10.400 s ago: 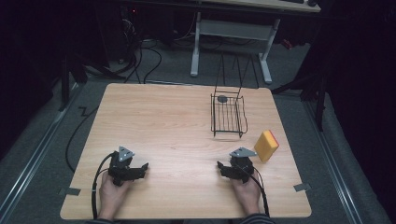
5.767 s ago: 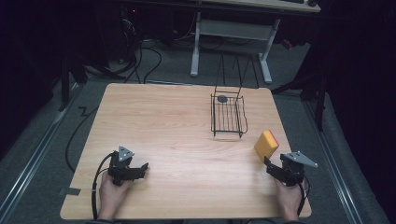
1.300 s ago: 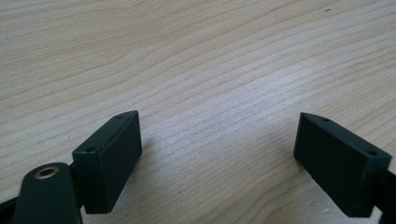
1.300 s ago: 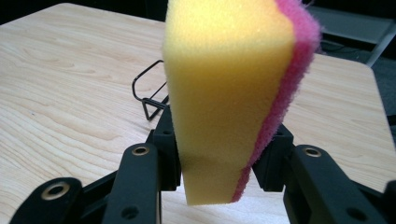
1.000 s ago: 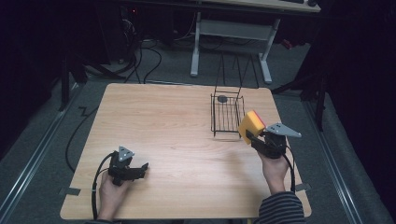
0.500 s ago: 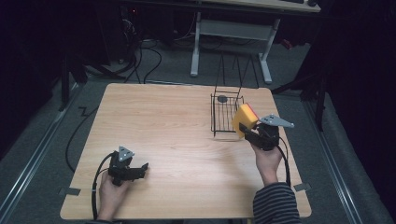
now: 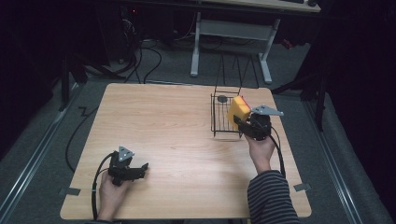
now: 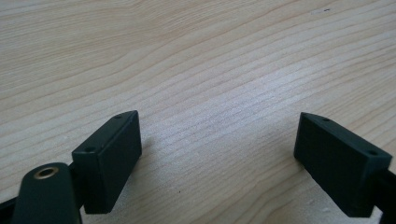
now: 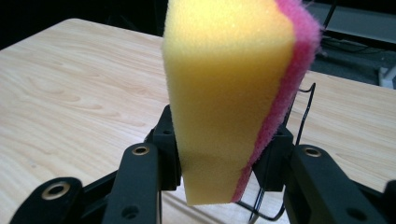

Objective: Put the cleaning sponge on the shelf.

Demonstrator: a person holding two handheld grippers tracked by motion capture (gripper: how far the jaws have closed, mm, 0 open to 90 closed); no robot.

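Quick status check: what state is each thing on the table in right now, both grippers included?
Yellow foam sponge with pink scrub layer: upright, clamped, lifted beside the basket's rim.
Black wire basket: upright on the table, a small dark round item inside.
Right gripper: shut on the sponge.
Left gripper: open, nothing between its jaws, low over the light wooden table.
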